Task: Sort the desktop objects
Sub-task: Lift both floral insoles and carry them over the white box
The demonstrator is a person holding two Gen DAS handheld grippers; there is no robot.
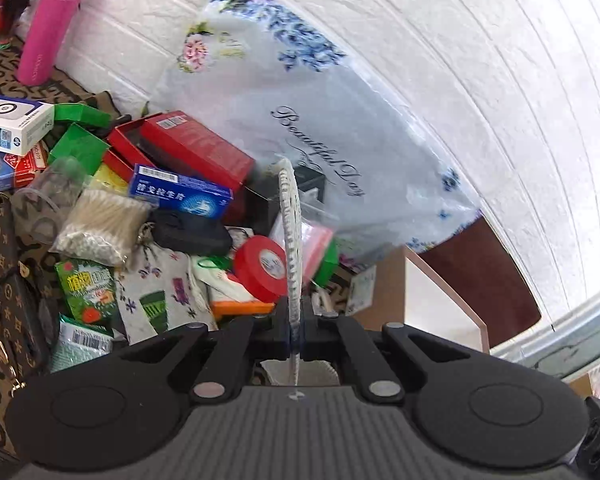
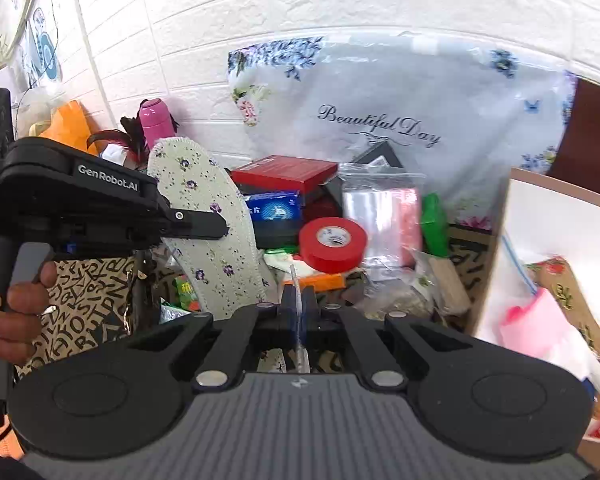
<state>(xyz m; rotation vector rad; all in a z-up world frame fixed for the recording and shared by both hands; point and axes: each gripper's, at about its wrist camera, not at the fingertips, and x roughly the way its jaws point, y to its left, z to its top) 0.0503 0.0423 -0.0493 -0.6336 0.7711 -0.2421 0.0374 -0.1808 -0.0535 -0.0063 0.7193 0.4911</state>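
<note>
A: Two grippers, both with jaws closed. My left gripper [image 1: 295, 334] clamps a floral insole [image 1: 291, 240], which its own camera sees edge-on, as a thin stitched strip rising between the fingers. My right gripper [image 2: 298, 312] is pressed together on a thin clear item [image 2: 296, 280]; I cannot tell what it is.

B: Position of the insole relative to the pile?

A: The right wrist view shows its flat face [image 2: 208, 216]: pale fabric with small purple flowers, held up off the table, tilted, above the left part of the clutter. The left gripper [image 2: 204, 226] grips it at the side edge, with my hand [image 2: 16, 312] on the handle.

B: Items just beyond the fingers?

A: Nearest is a red tape roll [image 2: 332, 246], resting on an orange-and-white packet. Right of it lies a clear zip bag [image 2: 380, 216] with pink contents. Behind the roll sit a blue medicine box [image 2: 274, 208] and a red box [image 2: 288, 172]. In the left view, a cotton swab bag [image 1: 100, 226] and a black case [image 1: 192, 232] lie left of the roll.

B: Background?

A: A floral "Beautiful Day" bag [image 2: 400, 100] leans on the white brick wall. A pink bottle [image 1: 54, 22] stands at far left. An open carton [image 2: 540, 240] at right holds sorted items.
</note>
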